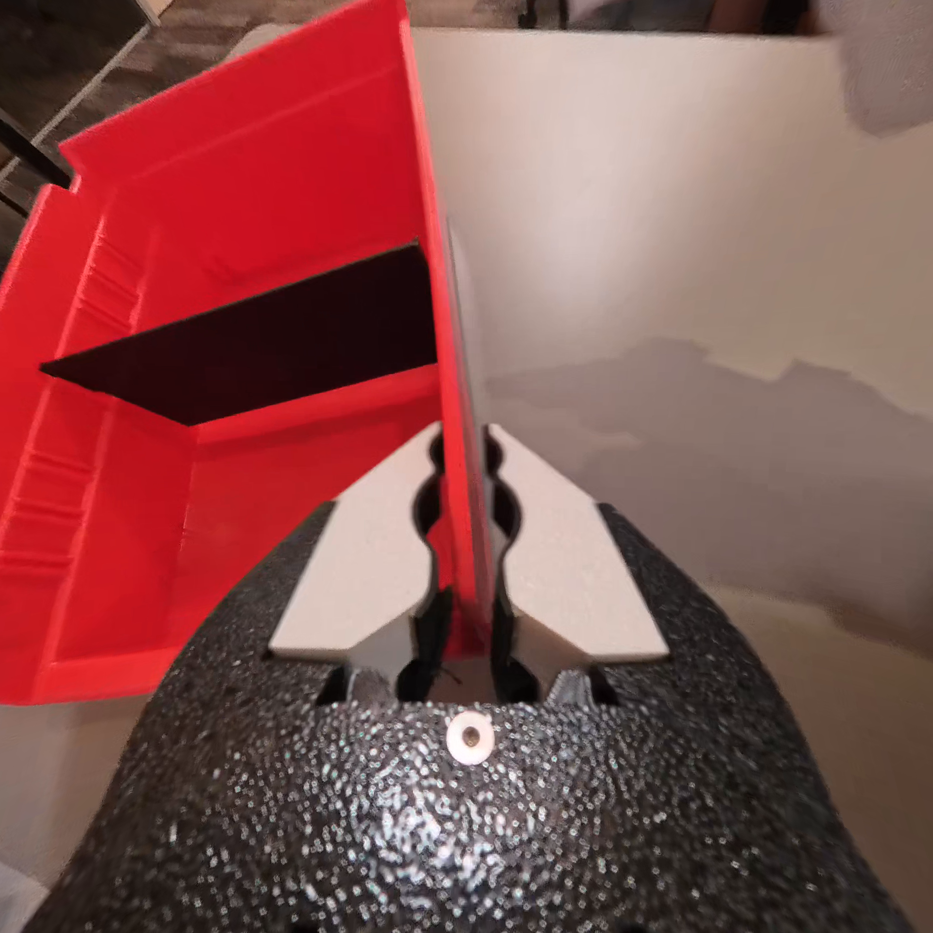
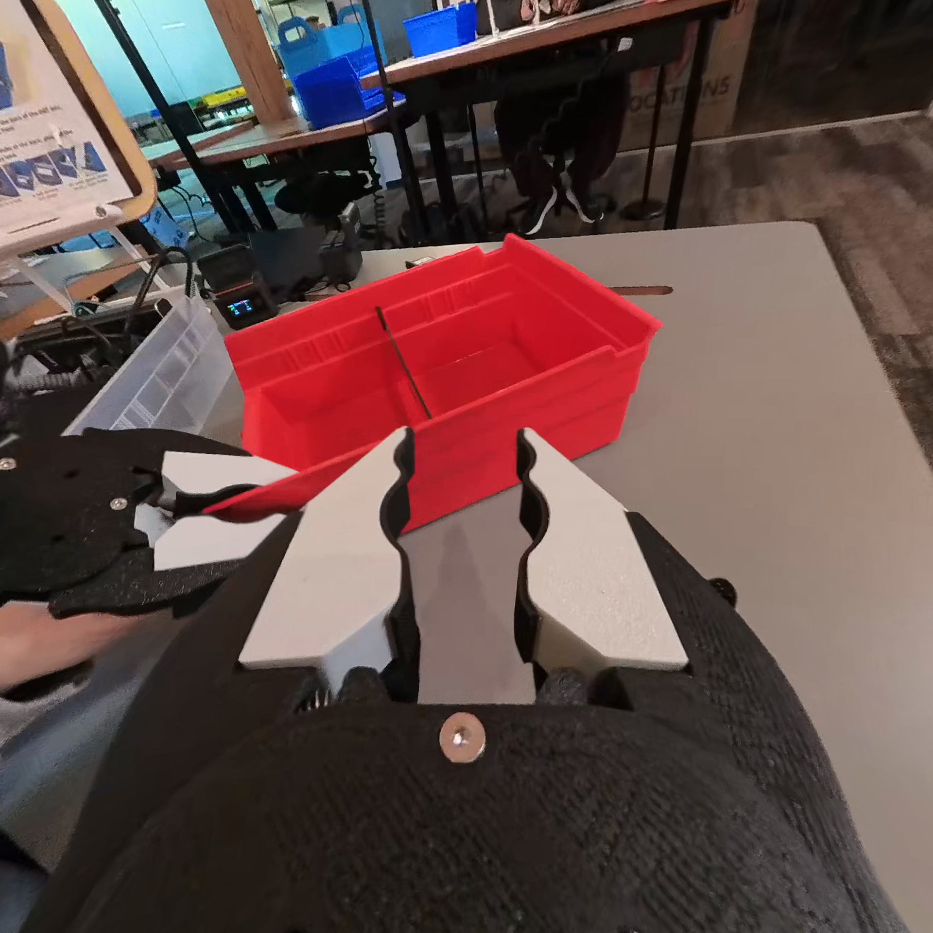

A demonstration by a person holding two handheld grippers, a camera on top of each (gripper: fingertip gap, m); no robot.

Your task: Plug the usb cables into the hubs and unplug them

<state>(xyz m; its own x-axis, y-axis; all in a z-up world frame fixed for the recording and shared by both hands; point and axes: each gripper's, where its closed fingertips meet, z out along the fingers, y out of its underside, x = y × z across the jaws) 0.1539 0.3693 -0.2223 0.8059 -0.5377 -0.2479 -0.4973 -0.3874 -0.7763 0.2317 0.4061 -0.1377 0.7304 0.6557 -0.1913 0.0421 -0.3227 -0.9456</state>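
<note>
A red plastic bin (image 2: 505, 373) with a black divider (image 2: 404, 363) across its middle stands on the grey table (image 2: 757, 454). Both its compartments look empty. My left gripper (image 1: 464, 434) is shut on the bin's near wall (image 1: 454, 404), one finger inside and one outside; it also shows in the right wrist view (image 2: 282, 497) at the bin's near left corner. My right gripper (image 2: 464, 439) is open and empty, just in front of the bin's near wall, above the table. No USB cables or hubs show in either view.
A clear plastic crate (image 2: 156, 373) stands left of the bin. Black electronics and cables (image 2: 282, 272) lie beyond it. The table's right edge (image 2: 868, 353) drops to carpet. Other tables with blue bins (image 2: 333, 91) stand behind. A person's hand (image 2: 45, 651) holds the left gripper.
</note>
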